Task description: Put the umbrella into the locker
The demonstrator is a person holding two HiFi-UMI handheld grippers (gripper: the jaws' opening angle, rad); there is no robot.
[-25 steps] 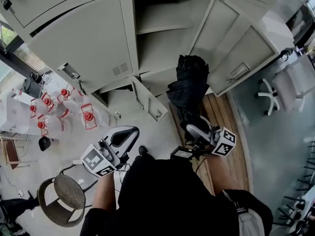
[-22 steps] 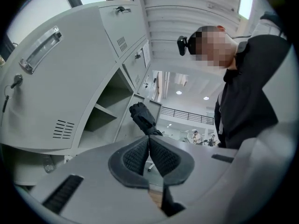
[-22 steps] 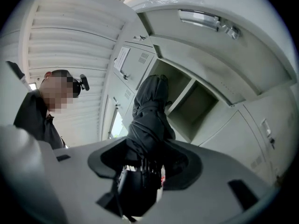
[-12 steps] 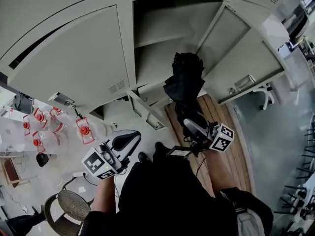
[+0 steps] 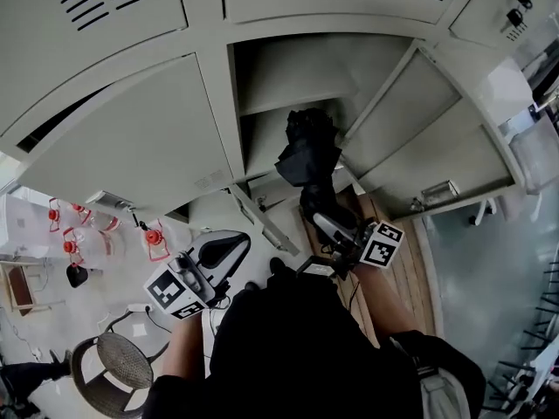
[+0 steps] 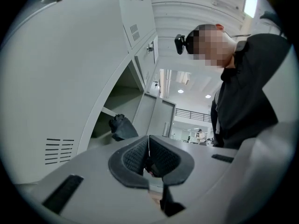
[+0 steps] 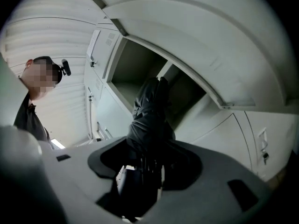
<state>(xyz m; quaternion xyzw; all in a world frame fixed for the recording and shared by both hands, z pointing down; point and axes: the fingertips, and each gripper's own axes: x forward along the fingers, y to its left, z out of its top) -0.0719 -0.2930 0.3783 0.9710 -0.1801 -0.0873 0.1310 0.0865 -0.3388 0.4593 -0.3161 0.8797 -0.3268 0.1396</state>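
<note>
Right tool (image 5: 320,222) clamps the folded umbrella (image 5: 307,151), its top poking into the open locker (image 5: 288,68); left tool (image 5: 218,248) pressed together.

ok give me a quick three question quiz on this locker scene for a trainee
1. Look at the left gripper: what is between its fingers?
2. The right gripper is closed on: A) nothing B) the black umbrella C) a bag
3. True or false: the locker compartment in front of the umbrella has its door shut.

Key
1. Nothing; the fingers are together.
2. B
3. False; the door stands open to the right.
</note>
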